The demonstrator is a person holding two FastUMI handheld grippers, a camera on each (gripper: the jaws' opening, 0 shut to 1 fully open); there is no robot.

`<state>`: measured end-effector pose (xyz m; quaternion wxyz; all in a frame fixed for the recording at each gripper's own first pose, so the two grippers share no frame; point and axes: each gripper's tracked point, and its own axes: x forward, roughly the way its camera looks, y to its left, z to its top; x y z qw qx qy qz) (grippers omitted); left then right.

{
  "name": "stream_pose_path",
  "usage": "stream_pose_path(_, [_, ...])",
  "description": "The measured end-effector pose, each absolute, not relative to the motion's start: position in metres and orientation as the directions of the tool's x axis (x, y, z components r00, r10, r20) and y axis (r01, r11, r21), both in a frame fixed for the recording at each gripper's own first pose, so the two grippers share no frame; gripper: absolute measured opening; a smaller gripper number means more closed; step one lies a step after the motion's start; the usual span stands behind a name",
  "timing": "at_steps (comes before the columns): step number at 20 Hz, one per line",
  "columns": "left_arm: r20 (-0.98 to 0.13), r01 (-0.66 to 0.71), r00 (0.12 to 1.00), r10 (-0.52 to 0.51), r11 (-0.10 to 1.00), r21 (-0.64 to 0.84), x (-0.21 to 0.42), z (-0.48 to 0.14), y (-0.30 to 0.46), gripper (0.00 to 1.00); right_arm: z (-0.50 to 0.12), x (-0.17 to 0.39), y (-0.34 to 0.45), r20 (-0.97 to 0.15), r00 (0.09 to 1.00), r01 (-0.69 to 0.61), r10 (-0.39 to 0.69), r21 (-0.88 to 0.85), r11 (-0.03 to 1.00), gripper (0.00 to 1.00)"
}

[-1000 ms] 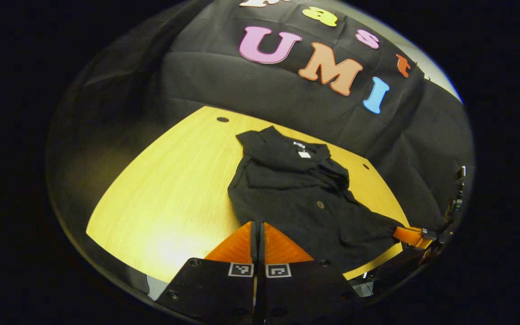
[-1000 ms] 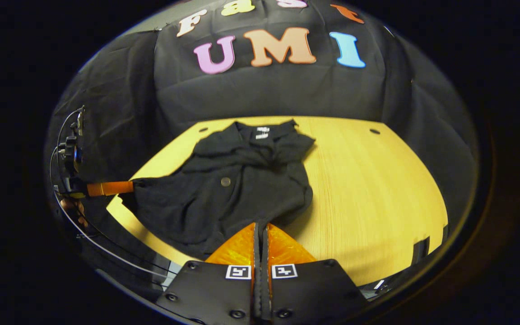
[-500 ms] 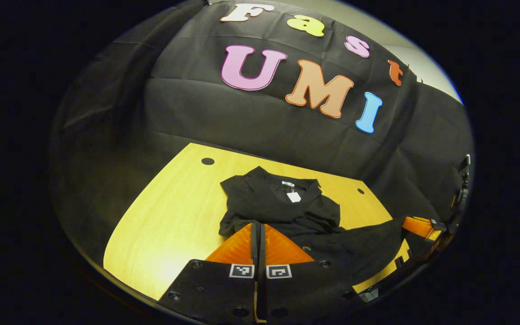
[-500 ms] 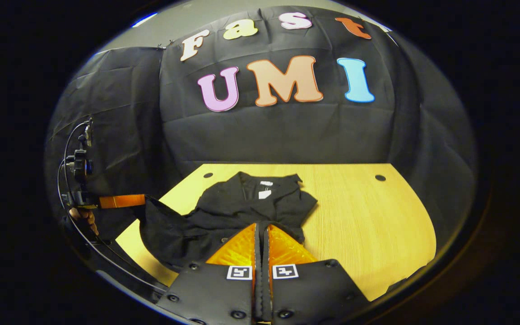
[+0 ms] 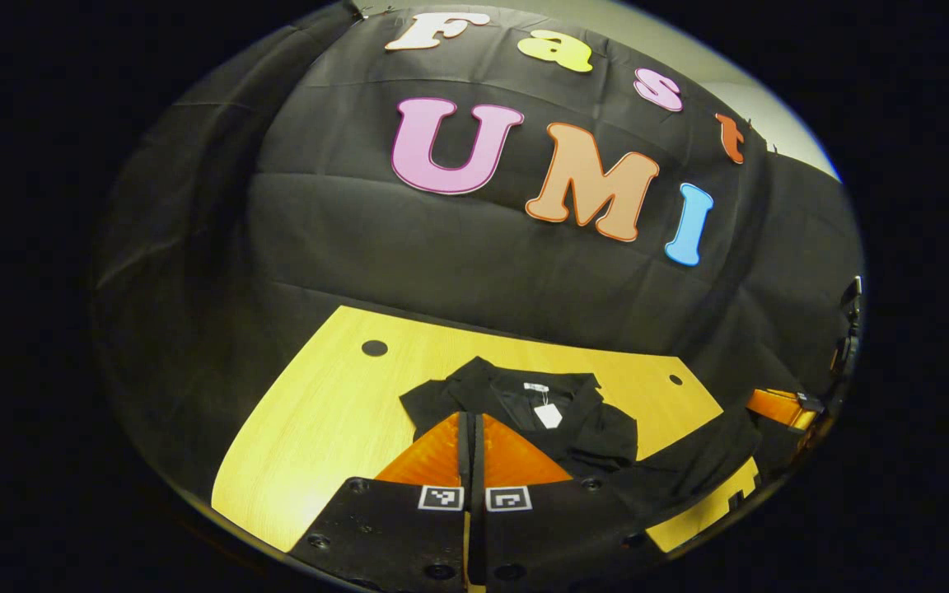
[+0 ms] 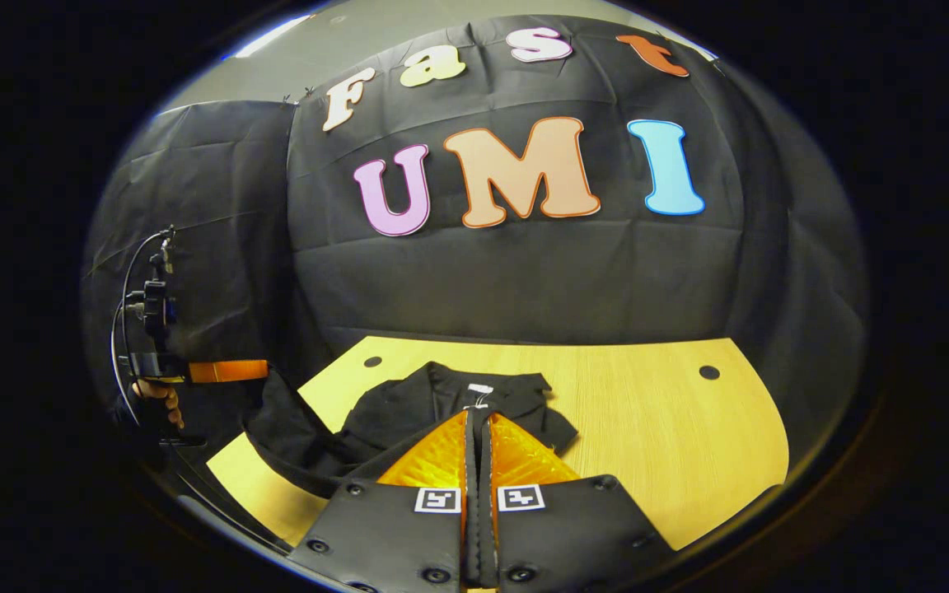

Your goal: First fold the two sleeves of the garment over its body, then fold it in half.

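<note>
A black collared garment (image 5: 586, 432) with a white tag (image 5: 547, 416) lies on the yellow table (image 5: 334, 412), collar toward the wall. Its near hem is lifted off the table and hangs stretched between the two grippers. My left gripper (image 5: 470, 414) is shut on one hem corner, just in front of the collar. In the right gripper view, the left gripper (image 6: 264, 371) pinches that cloth corner at the left. My right gripper (image 6: 479, 412) is shut on the other hem corner, close over the garment (image 6: 384, 412). The left gripper view has the right gripper (image 5: 753, 402) holding cloth at the far right.
The table (image 6: 672, 428) has small round holes at its back corners (image 6: 709, 372) (image 5: 374, 347). The booth's black cloth wall stands right behind it. A hand (image 6: 160, 395) holds the left gripper's handle, with a cable looping above it.
Both grippers have lifted the hem off the table and carried it forward toward the collar. The lower body of the garment has folded up with them.
</note>
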<state>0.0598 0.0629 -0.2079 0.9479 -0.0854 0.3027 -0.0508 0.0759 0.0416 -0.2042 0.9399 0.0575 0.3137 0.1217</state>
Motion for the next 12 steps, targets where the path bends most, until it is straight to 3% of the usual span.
stream_pose_path(12, [-0.588,0.011,0.803,-0.097,0.989,-0.149,0.181,-0.255,0.059,0.0,-0.256,0.207,0.016,-0.616,0.744,-0.177,0.261,0.195,0.965,0.02])
